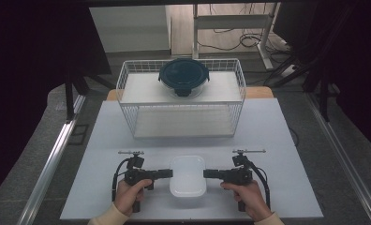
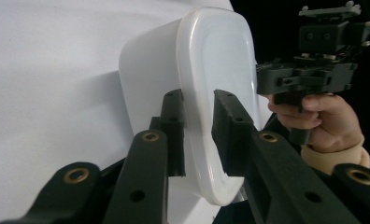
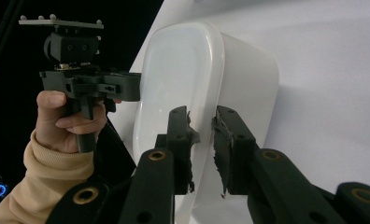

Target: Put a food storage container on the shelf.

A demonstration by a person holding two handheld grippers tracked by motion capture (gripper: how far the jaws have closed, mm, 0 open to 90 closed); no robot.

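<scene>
A white rectangular plastic container stands open-topped on the white table near its front edge. My left gripper comes in from the left, its jaws astride the container's left rim and closed on it. From the other side my right gripper grips the right rim the same way. In the left gripper view, my left gripper pinches the container wall, one jaw outside and one inside. The right gripper view shows my right gripper clamped likewise on the container.
A white wire basket stands at the back of the table. A round container with a dark blue clip lid sits in it. A strip of bare table lies between the basket and the white container. Dark floor and cables surround the table.
</scene>
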